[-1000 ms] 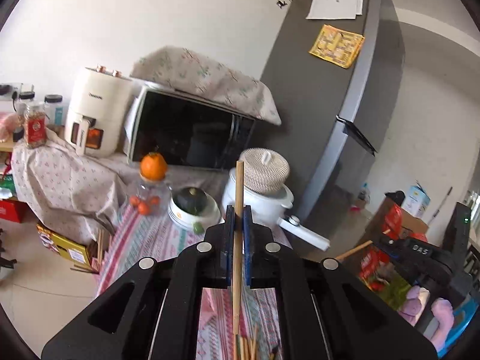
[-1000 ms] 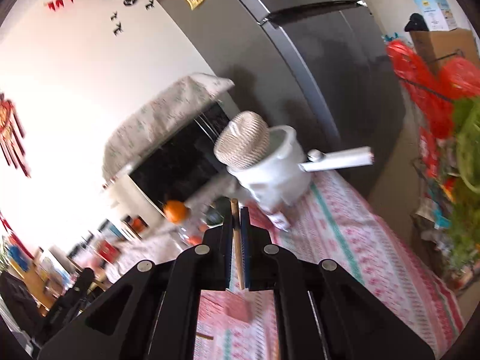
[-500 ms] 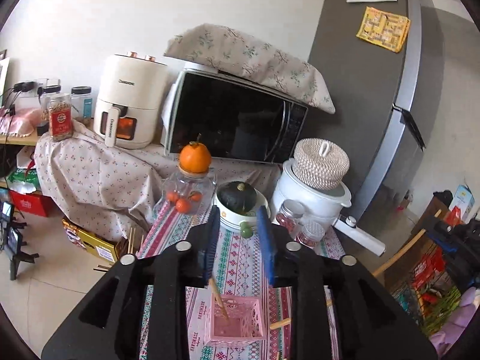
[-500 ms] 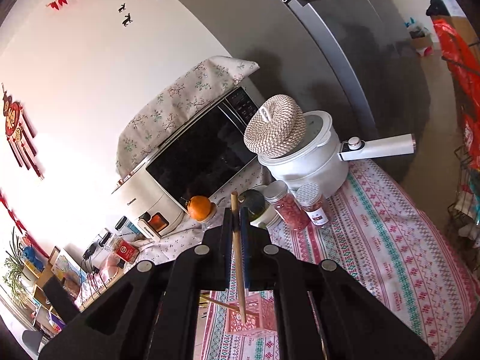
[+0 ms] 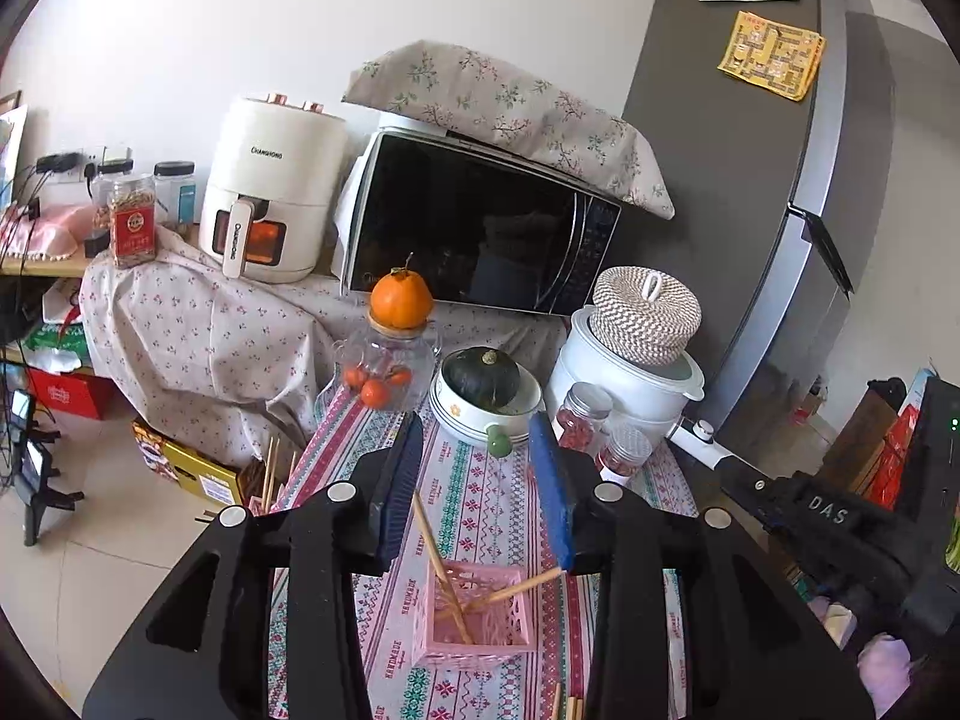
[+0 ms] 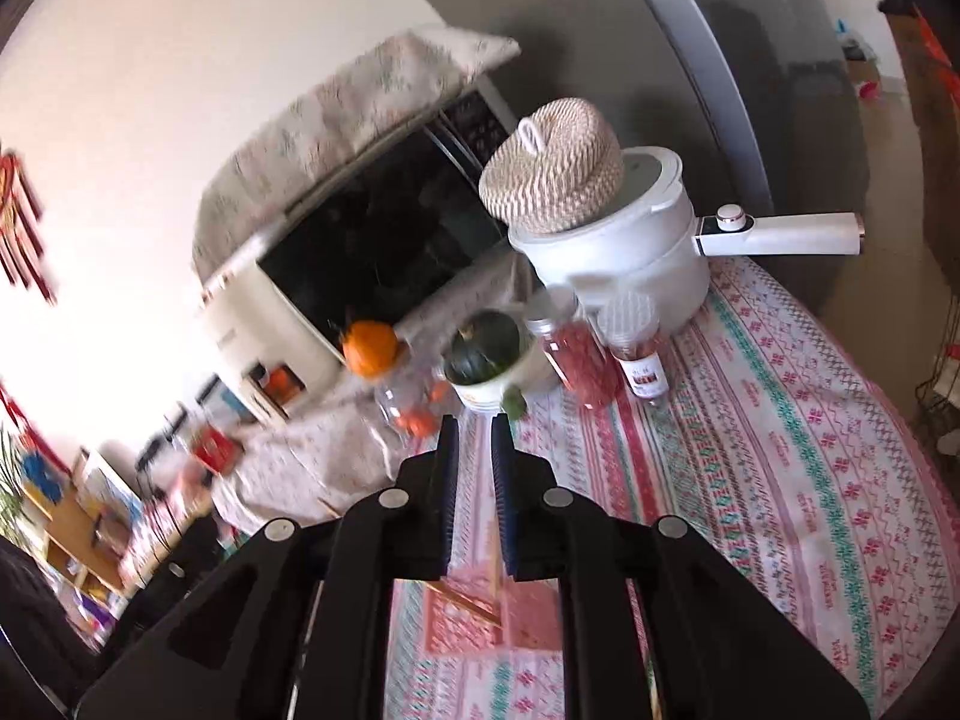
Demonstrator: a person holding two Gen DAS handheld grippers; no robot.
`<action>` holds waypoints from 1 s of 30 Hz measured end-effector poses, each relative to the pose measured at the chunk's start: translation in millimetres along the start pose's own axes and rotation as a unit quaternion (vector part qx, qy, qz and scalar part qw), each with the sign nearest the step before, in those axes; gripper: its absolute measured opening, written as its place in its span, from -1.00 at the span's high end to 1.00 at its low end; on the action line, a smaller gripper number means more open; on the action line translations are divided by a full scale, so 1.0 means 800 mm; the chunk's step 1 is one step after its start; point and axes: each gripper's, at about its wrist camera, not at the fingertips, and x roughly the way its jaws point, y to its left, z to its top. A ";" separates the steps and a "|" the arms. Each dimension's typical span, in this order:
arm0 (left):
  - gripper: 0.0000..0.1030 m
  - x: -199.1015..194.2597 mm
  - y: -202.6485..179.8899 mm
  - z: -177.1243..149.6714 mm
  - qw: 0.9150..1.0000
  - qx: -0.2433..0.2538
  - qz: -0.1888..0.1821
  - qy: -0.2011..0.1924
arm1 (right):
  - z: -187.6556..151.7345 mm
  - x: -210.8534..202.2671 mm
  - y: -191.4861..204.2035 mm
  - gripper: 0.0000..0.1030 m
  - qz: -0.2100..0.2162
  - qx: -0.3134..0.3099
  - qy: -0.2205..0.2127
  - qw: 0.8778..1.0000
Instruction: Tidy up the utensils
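Left hand-held gripper (image 5: 480, 483) hangs spread wide and empty; its chopstick (image 5: 437, 564) now leans in the pink basket (image 5: 480, 651) on the worktop (image 5: 480, 492). Right hand-held gripper (image 6: 474, 432) has just let go too, pads slightly parted, and a second chopstick (image 5: 516, 588) lies across the rim. Both delivered; more sticks wait nearer the edge.

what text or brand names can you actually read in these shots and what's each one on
"CHANGHONG": front of the white air fryer, and again down its handle.
"HANDMADE": repeated on the tablecloth.
"DAS": black device at right.
Jar label, fridge papers, spice bottle label: too small or blurred.
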 end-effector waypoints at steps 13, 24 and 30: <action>-0.11 -0.017 -0.033 -0.058 0.997 0.067 0.019 0.031 | -0.049 -0.051 -0.003 0.12 -0.065 -0.073 -0.006 0.995; -0.45 -0.029 -0.040 -0.104 0.995 0.076 0.021 0.060 | -0.102 -0.070 -0.049 -0.28 -0.134 -0.090 0.019 0.987; -0.73 -0.022 -0.051 -0.133 0.991 0.097 0.027 0.084 | -0.120 -0.082 -0.065 -0.51 -0.154 -0.098 0.024 0.983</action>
